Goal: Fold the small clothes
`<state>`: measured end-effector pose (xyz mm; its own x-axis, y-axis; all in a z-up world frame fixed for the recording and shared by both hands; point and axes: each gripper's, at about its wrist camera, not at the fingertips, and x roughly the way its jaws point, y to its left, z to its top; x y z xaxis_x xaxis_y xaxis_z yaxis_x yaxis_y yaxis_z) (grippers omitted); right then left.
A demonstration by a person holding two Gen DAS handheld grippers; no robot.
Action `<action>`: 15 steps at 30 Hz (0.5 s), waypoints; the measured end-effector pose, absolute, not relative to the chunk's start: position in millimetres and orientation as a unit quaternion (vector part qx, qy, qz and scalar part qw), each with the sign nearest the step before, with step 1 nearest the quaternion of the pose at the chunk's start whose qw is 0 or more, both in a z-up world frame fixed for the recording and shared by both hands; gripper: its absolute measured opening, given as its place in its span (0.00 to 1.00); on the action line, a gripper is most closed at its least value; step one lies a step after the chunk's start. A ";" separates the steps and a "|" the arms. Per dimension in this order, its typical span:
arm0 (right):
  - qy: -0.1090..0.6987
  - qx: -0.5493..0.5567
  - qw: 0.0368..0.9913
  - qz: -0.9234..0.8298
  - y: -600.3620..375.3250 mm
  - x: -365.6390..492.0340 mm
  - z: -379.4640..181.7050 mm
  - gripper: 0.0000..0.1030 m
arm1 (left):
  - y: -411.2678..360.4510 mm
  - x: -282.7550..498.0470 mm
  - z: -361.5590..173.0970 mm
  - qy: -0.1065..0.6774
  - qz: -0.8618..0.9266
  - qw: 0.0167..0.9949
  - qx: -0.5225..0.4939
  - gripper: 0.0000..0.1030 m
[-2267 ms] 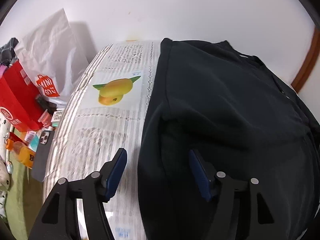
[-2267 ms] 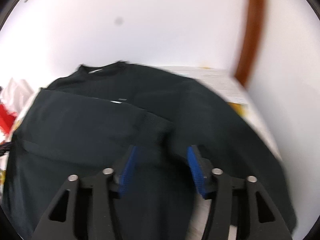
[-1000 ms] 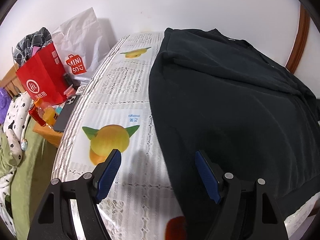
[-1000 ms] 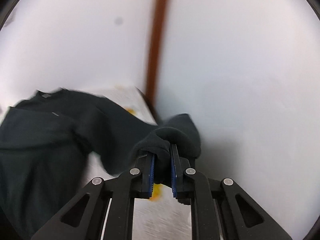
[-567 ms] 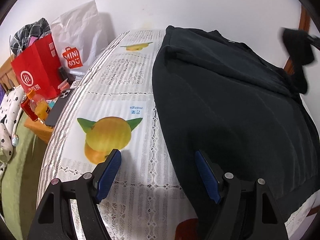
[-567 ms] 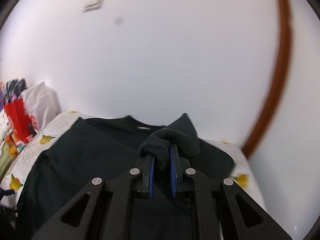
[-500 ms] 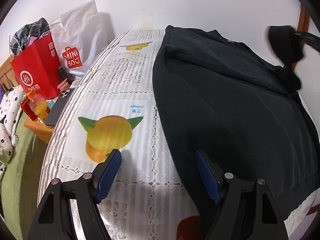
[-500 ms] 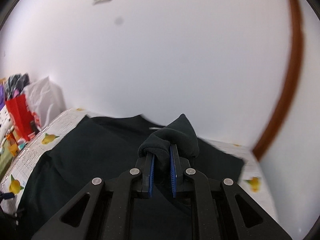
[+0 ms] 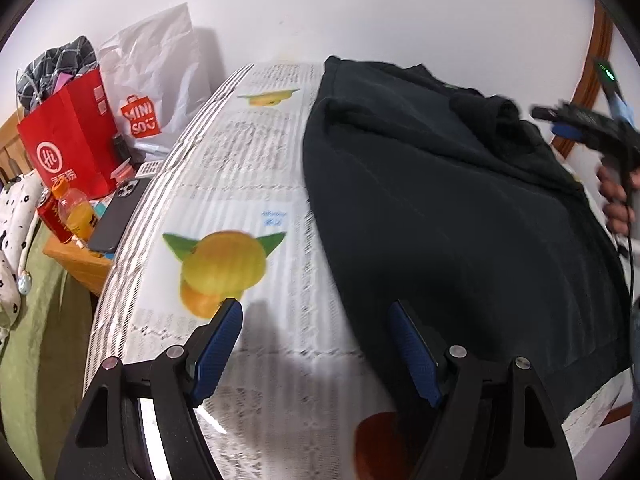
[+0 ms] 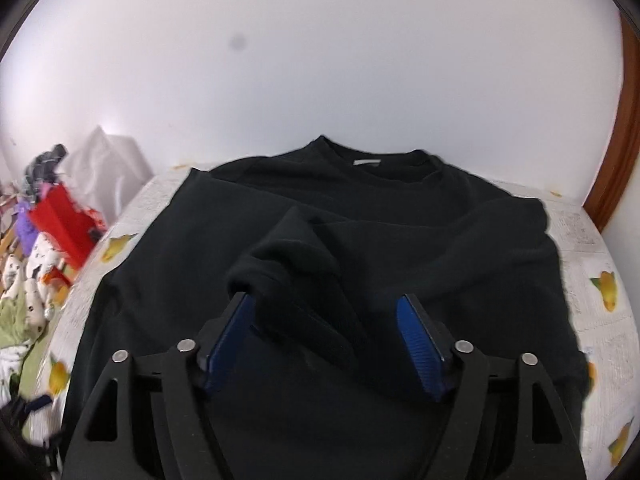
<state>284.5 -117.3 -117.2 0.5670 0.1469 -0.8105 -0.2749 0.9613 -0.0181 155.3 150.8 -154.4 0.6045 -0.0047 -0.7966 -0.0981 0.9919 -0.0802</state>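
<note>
The black shirt point(image 10: 400, 240) lies flat on the table point(image 9: 248, 208), collar toward the wall, long axis running away from the person. The right gripper point(image 10: 324, 336) is opening, and its sleeve point(image 10: 288, 256) slips free across the shirt's chest. The left gripper point(image 9: 316, 348) hovers with jaws apart and empty over the left hem edge, so it is probably the nearer one for the next fold.

Left gripper point(image 9: 314, 322) hovers wide apart over the lemon-print tablecloth point(image 9: 248, 184), right at the black sweatshirt point(image 9: 440, 208) edge. Far side, a hand point(image 9: 618, 204) holds the right gripper point(image 9: 560, 122), jaws opening, above the folded sleeve point(image 9: 492, 110).
</note>
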 end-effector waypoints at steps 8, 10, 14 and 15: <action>0.455 -0.084 0.885 0.056 -210.4 250.2 -107.9 0.73 | 104.9 181.7 -120.5 0.419 0.003 0.908 -0.015 0.72; 0.462 -0.080 0.882 0.041 -232.6 250.3 -115.2 0.55 | 85.6 196.5 -110.9 0.415 -0.008 0.910 -0.002 0.72; 0.474 -0.069 0.877 0.028 -261.8 262.9 -126.7 0.37 | 46.4 227.2 -99.9 0.410 -0.028 0.912 0.012 0.72; 0.471 -0.070 0.879 0.025 -268.0 266.8 -127.7 0.37 | 33.6 237.6 -98.6 0.410 -0.034 0.911 0.019 0.72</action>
